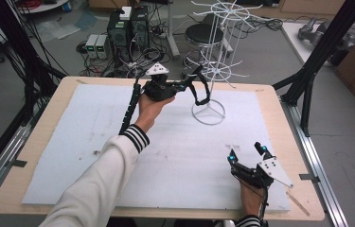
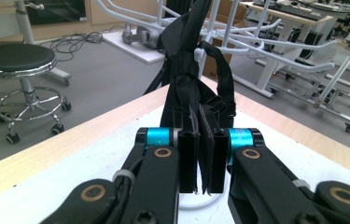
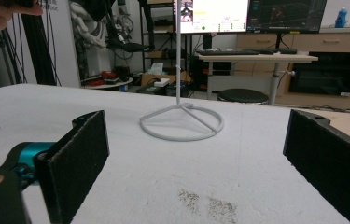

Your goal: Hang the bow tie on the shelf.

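Note:
A white wire display rack (image 1: 218,45) stands at the back of the table on a ring base (image 1: 208,113). A black strap (image 1: 202,92) hangs from one of its arms. My left gripper (image 1: 184,87), raised above the table, is shut on the strap's lower part. In the left gripper view the jaws (image 2: 203,158) pinch the folded strap (image 2: 186,60), which loops up over a white rack arm (image 2: 256,42). My right gripper (image 1: 246,152) rests low at the table's front right, open, with nothing between its pads (image 3: 77,158). It faces the rack's base (image 3: 182,123).
A white mat (image 1: 94,142) covers the wooden table (image 1: 279,123). Black frame posts (image 1: 317,56) rise at the right and left. Behind the table are a stool (image 1: 203,33), computers (image 1: 128,28) and cables on the floor.

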The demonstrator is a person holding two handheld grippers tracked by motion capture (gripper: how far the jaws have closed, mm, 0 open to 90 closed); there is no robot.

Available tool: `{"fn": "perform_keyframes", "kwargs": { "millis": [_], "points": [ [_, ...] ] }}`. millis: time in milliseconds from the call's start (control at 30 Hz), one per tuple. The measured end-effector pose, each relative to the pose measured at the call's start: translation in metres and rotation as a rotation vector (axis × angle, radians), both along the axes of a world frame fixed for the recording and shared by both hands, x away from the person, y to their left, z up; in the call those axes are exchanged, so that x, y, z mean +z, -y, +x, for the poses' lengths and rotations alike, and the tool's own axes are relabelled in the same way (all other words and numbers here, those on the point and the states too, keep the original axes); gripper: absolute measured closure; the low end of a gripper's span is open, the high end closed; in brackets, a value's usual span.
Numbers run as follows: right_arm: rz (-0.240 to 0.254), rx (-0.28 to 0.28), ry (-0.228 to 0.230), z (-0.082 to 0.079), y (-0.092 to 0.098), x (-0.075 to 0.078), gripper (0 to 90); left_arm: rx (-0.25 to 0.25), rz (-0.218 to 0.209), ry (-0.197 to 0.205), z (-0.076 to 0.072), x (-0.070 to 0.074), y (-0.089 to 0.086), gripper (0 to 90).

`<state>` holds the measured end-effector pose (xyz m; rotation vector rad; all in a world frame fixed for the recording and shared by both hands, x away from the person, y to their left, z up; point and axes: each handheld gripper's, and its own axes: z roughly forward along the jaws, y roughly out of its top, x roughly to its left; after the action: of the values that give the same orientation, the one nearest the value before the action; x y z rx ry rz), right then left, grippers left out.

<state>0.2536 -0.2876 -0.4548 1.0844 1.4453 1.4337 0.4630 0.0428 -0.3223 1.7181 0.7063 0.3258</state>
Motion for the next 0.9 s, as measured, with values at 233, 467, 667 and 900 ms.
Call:
{"fn": "perform_keyframes", "kwargs": {
  "millis": [233,467,667,900],
  "points": [
    [-0.001,0.000,0.001,0.000,0.000,0.000,5.8,-0.007,0.012,-0.007,0.000,0.000,-0.001,84.6],
    [-0.003,0.000,0.001,0.000,0.000,0.000,5.8,0.072,0.061,0.017,-0.008,-0.002,-0.005,25.3],
    [0.000,-0.001,0.001,0.000,0.000,0.000,5.8,0.020,0.024,0.009,-0.025,-0.010,-0.040,13.9],
    [-0.001,-0.003,-0.004,0.001,0.001,0.000,5.8,0.036,0.029,0.111,-0.072,-0.019,-0.095,13.2]
  ]
}}
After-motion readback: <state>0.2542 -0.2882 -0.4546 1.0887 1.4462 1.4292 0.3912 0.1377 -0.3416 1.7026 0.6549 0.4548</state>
